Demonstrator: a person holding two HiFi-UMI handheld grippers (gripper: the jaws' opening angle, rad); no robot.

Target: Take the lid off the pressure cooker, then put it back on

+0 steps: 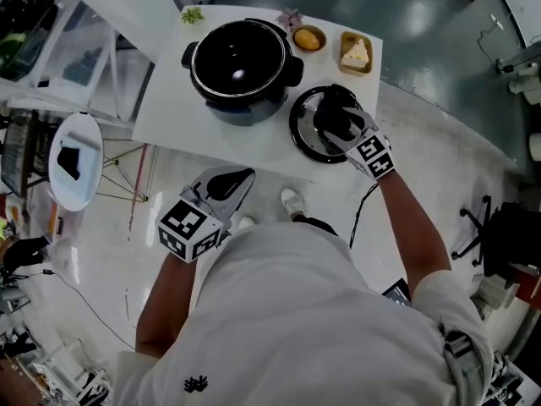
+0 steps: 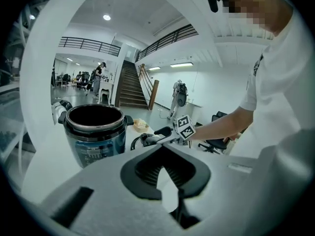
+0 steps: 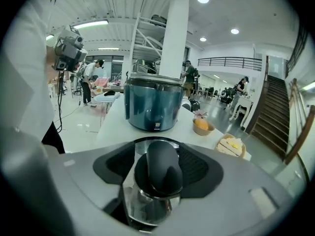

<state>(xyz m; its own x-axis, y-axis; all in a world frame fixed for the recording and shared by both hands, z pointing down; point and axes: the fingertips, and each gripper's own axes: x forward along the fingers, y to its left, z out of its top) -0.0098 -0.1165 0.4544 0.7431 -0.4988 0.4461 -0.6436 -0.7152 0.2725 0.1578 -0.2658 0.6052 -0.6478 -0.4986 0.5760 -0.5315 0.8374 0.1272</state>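
Left gripper (image 1: 239,179) low, elbow bent, closed empty | right gripper (image 1: 336,123), arm outstretched, clamps lid knob (image 3: 160,168)

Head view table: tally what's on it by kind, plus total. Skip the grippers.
pressure cooker pot: 1
lid, off the pot: 1
food dishes: 2 (bowl, tray)
small decorations: 2 (green sprig, pink flower)
Total: 6
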